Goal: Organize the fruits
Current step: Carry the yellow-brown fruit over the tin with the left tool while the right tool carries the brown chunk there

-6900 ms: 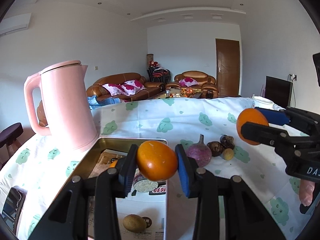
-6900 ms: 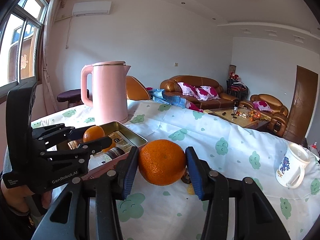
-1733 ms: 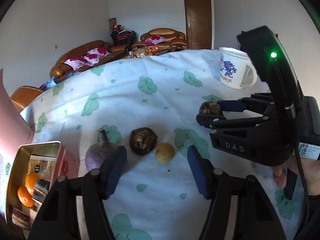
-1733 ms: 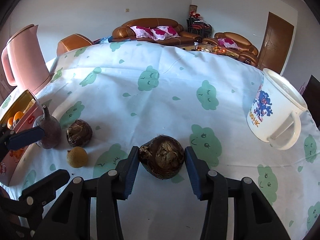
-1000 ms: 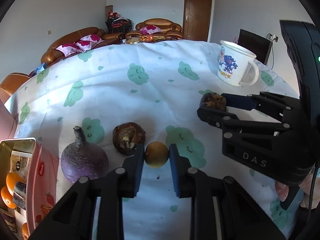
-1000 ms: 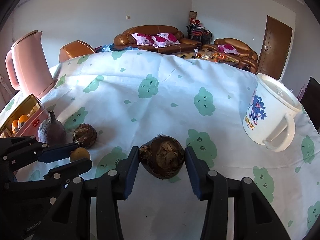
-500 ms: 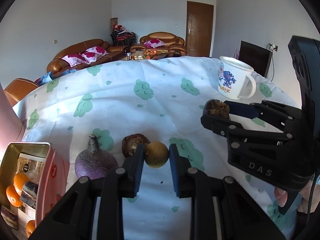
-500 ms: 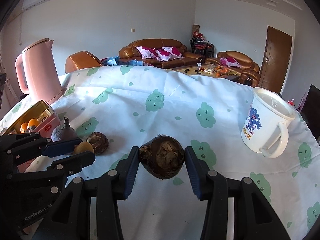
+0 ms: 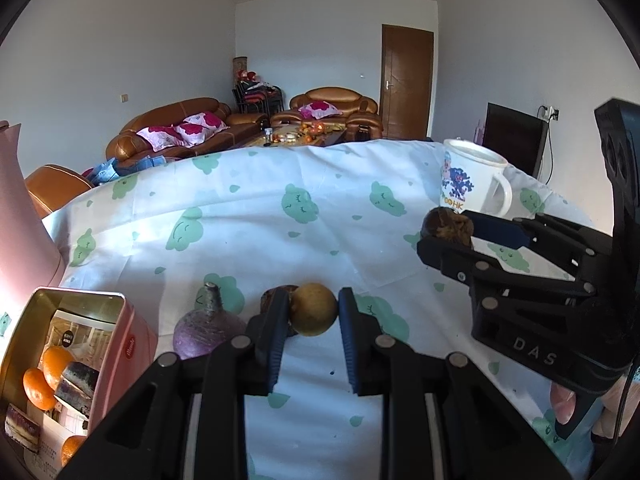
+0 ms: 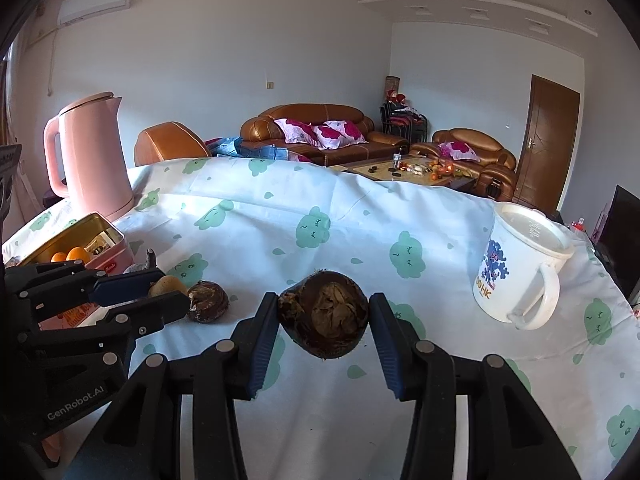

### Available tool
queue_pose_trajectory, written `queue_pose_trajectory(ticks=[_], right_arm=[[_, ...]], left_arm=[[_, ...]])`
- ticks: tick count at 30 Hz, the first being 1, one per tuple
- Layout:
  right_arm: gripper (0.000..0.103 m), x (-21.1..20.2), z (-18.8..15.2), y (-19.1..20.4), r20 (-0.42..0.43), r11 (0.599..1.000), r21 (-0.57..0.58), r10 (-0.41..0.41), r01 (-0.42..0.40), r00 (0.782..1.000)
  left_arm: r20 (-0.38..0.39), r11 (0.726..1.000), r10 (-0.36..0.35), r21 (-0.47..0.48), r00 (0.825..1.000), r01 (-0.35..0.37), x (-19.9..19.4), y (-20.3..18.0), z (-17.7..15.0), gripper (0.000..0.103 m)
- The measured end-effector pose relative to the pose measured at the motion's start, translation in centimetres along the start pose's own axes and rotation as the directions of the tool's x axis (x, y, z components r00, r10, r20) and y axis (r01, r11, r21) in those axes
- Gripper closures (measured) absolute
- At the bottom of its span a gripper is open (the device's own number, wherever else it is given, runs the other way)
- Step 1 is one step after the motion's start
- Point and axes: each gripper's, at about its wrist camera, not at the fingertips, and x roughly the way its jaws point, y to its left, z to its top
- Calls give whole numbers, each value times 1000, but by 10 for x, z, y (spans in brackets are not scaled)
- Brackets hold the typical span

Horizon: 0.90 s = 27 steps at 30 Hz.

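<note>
Fruits: small yellow-brown fruit (image 9: 314,309) sitting clamped btwn blue pads of left tool (image 9: 313,312), lower centre of left wrist view, looking raised off the surface (image 9: 260,216). Dark brown scaly fruit (image 10: 323,314) being gripped by right tool (image 10: 323,316), centre-bottom of right wrist view; same tool (image 9: 448,232) w/ its fruit showing at right of left wrist view. Left tool (image 10: 160,292) also showing at lower left of right wrist view, pads closed on the yellow-brown fruit.

Second dark brown fruit (image 10: 208,302) lying on surface just beside left tool tip. Purple root veg (image 9: 208,326) w/ stem up sitting lower left of centre in left wrist view, near pink tin (image 9: 128,344). Tin is open, oranges (image 9: 38,386) + dark wrapped items lying inside. Pink kettle (image 10: 90,156) standing upper left in right wrist view, behind tin. White cartoon mug (image 10: 520,268) standing at right, well apart from the fruits. Surface is wearing white cloth w/ green cloud print.
</note>
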Motion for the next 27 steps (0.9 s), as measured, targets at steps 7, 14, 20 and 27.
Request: queue_pose_trajectory(ticks=[7,14,20,27], right_arm=[[55,-4,0,0,20,1000,0,-4,4,1000],[55,-11,-1,0,53,1000,-1,-7,7,999],[55,-18,-2,-1,80,1000,4,-11,11,997],[55,-21,-3,-2,99,1000,10,-16,15,995]], left_arm=[[26,1000,3,1,1000,-3,-5,0,0,76],[46,1000,5,-4,999,-4,-8,0,0,76],[69,1000,10,-1,998,-9,-13,-1,-1,76],[92,1000,14,12,996,-15,-18,-3,-2,76]])
